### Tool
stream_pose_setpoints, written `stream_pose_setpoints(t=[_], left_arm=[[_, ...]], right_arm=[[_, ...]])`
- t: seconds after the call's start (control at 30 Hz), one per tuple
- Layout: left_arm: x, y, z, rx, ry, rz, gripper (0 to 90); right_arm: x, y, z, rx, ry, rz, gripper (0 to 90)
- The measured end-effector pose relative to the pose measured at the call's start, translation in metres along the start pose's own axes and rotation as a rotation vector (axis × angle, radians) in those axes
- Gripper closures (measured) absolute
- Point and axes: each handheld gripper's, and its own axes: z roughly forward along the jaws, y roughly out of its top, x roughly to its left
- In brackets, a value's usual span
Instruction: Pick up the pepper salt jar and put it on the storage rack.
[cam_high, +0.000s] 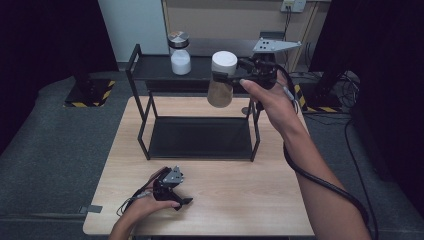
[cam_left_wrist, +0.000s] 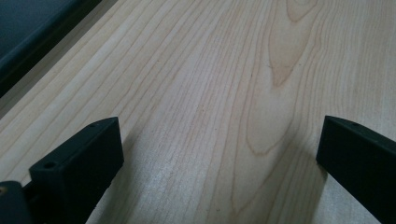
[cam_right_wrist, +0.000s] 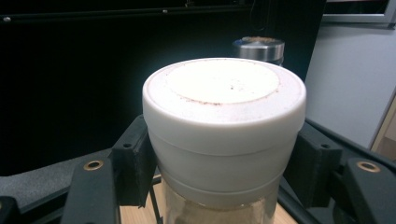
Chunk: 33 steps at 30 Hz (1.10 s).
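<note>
A jar with a white lid and tan powder inside (cam_high: 221, 80) hangs in the air above the black two-level rack (cam_high: 200, 100), near its top shelf's right end. My right gripper (cam_high: 225, 76) is shut on it just under the lid, jaws pressing both sides (cam_right_wrist: 224, 140). A second jar (cam_high: 180, 54) with a silver lid and white contents stands on the top shelf; its lid (cam_right_wrist: 258, 48) appears behind the held jar. My left gripper (cam_high: 184, 202) rests on the wooden table (cam_high: 240, 190) near the front left, jaws wide apart with bare wood between them (cam_left_wrist: 219, 154).
The rack's lower shelf (cam_high: 200, 137) is a dark bare tray in the table's middle. A black cable (cam_high: 320, 180) trails from the right gripper along the forearm. Dark floor surrounds the table; yellow-black striped bases (cam_high: 90, 95) stand beyond it.
</note>
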Motion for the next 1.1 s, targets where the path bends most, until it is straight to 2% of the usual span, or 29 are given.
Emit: stream_pose_setpoints(t=[0.33,0.53,0.7,1.1], left_arm=[[0.0,0.0,0.0,-0.002,0.0,-0.001,0.0],[0.0,0.0,0.0,-0.001,0.0,0.001,0.0],[0.0,0.0,0.0,-0.001,0.0,0.001,0.0],[0.0,0.0,0.0,-0.002,-0.002,0.002,0.0]], right_arm=[[-0.001,0.019,0.004,-0.006,-0.011,-0.008,35.3],[-0.004,0.024,0.009,-0.011,-0.018,-0.006,35.3],[-0.01,0.027,0.012,-0.025,-0.017,0.002,35.3],[-0.022,0.041,0.02,-0.032,-0.056,-0.009,35.3]])
